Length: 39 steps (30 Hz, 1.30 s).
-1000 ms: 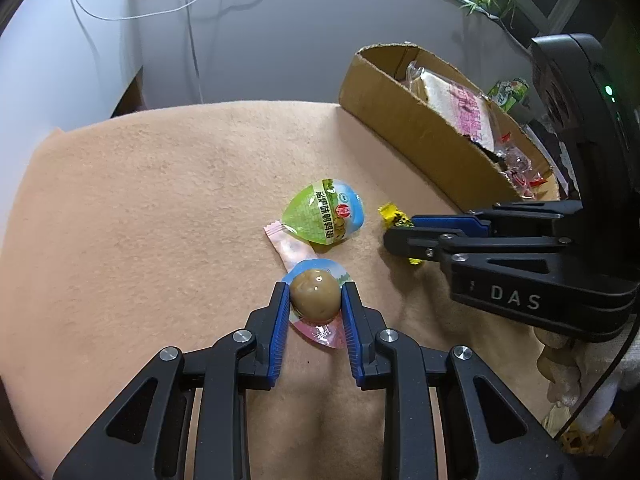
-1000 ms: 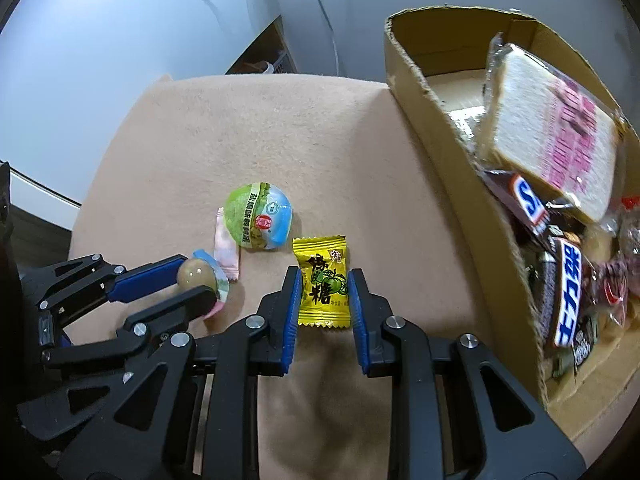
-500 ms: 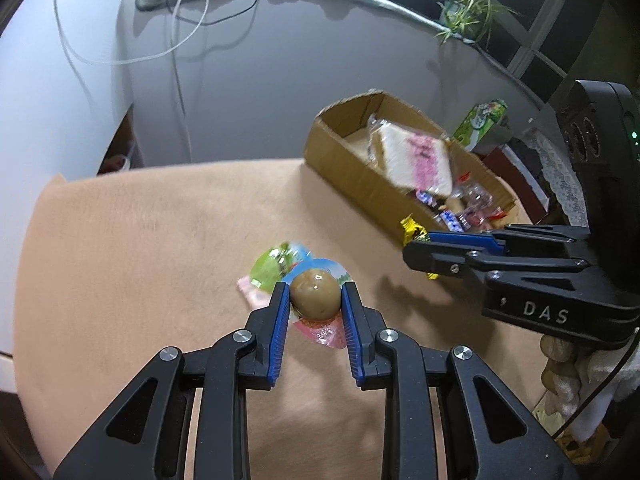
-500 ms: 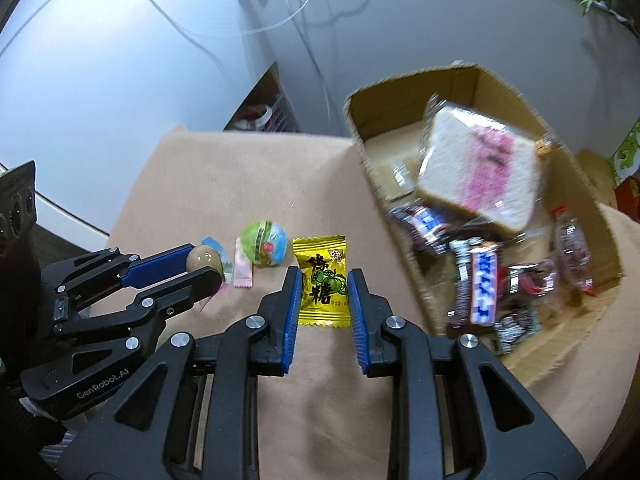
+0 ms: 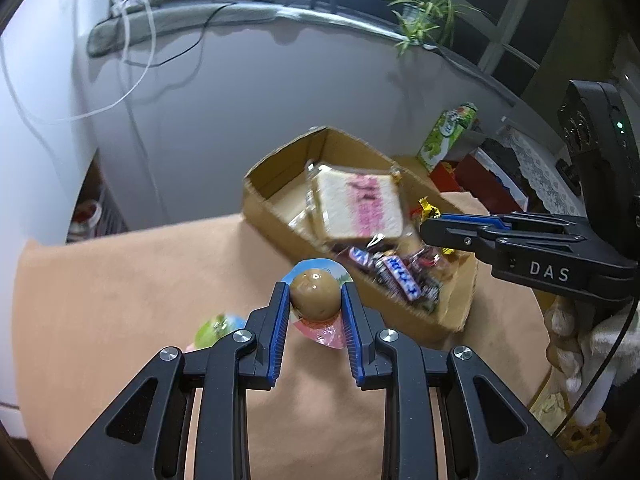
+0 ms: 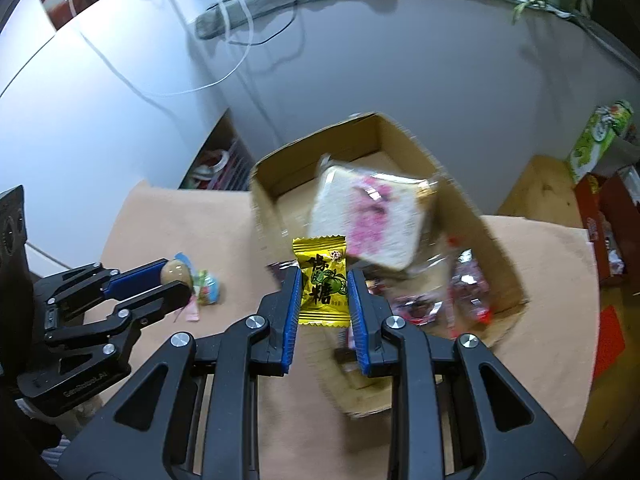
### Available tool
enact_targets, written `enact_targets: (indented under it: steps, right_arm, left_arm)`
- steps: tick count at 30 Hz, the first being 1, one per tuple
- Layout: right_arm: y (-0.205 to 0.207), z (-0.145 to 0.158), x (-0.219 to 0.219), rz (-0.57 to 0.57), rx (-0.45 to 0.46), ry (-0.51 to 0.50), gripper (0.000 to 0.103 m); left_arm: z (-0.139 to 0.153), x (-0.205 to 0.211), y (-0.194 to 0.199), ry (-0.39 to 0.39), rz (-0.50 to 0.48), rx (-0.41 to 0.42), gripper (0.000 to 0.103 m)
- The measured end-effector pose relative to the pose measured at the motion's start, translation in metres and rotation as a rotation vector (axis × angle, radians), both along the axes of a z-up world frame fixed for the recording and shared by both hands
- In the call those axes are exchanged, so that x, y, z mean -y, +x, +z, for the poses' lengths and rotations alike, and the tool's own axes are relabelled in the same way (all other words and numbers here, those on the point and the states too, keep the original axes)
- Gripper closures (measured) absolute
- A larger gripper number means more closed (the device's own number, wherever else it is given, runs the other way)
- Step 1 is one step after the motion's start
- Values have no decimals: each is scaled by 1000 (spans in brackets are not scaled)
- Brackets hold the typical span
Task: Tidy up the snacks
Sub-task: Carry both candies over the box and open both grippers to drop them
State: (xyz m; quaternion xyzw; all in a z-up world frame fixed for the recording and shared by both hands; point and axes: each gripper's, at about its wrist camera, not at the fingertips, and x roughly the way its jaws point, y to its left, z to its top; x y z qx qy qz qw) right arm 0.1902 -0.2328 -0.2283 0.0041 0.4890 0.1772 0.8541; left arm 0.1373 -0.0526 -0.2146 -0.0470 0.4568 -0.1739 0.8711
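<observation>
My left gripper (image 5: 314,294) is shut on a brown egg snack in clear wrap (image 5: 314,295), held above the tan cloth just short of the cardboard box (image 5: 262,216). My right gripper (image 6: 322,286) is shut on a yellow candy packet (image 6: 322,280) and hangs over the box's near left wall (image 6: 266,224). In the left wrist view the right gripper (image 5: 430,232) reaches over the box from the right, the yellow candy packet (image 5: 429,211) poking out. The box holds a wrapped bread slice (image 5: 356,206) and chocolate bars (image 5: 400,276). A green round snack (image 6: 208,286) and a pink packet (image 6: 192,312) lie on the cloth.
The tan cloth (image 5: 120,288) covers the table, whose edges fall off at left and front. A green drink carton (image 5: 446,136) and red boxes (image 5: 472,172) stand beyond the box at right. A grey wall with cables (image 5: 132,52) rises behind. A plant (image 5: 428,16) sits on the sill.
Both grippers have risen off the cloth with their snacks and moved toward the box. The green snack and pink packet stayed on the cloth and now look farther away.
</observation>
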Motion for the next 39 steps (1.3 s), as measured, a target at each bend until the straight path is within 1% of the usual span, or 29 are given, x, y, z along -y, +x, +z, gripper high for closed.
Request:
enact_targets:
  steps: [8,18,25,35,36,38,39]
  right_arm:
    - [18,0,23,-45,8,-26,79]
    - [32,-14,46,-82,-20,-57,79]
    - [36,-22,54,-91,-39,-57,79]
    - [33,-21,52,-87,-33,-59,79]
    - [33,-21,52,-88,-33,-61,77]
    - [33,-21,52,-94,-30,-64,68]
    - [32,-20,53,-99,-25,-65,59]
  left_arm:
    - [11,33,20,26,-58,30,78]
    - [7,67,36,53,-112,21,78]
    - [2,81,42,57,-126,3,78]
    - [2,88,43,58,-134,-5,78]
    - [3,89,43,57,-133,-7,78]
    - [2,89,43,61,-133,-12,77]
    - [1,90,44,65,-131,-15,77]
